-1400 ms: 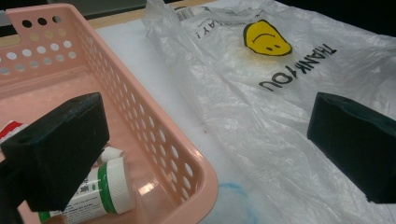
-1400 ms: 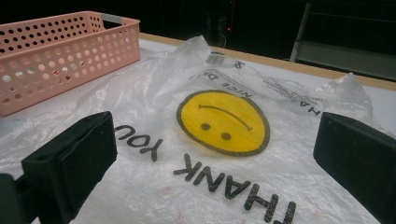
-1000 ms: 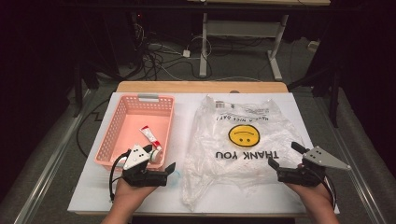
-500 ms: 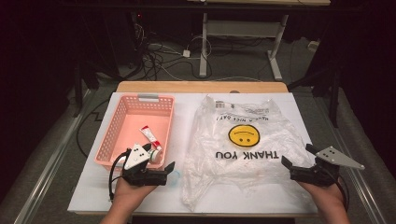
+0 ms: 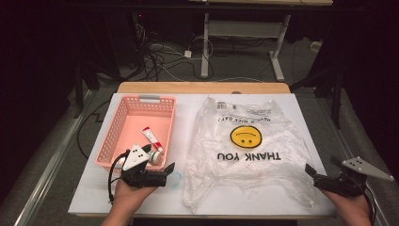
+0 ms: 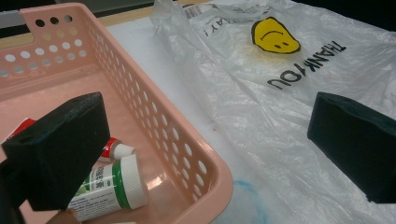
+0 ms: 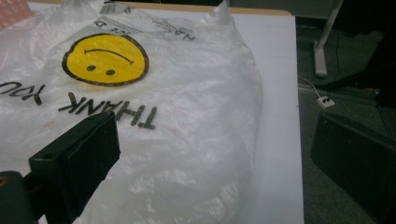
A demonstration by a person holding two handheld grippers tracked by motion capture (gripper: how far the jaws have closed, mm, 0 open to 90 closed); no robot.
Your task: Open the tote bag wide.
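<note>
Left claw (image 5: pixel 170 170) gapes beside the pink basket (image 5: pixel 120 125); right claw (image 5: pixel 311 173) gapes near the plastic bag (image 5: pixel 244 155).

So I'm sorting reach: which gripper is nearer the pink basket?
Left. The left gripper sits at the pink basket's near corner; the right gripper is beyond the plastic bag.

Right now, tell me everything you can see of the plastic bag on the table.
The plastic bag is thin, clear and crinkled, lying flat on the white table to the right of the pink basket. It bears a yellow smiley face, black THANK YOU lettering and small print near its far edge, all upside down in the high view. The lumpy end near the person looks like its opening. Neither tool touches it: the right tool sits just off its near right corner, jaws open.
</note>
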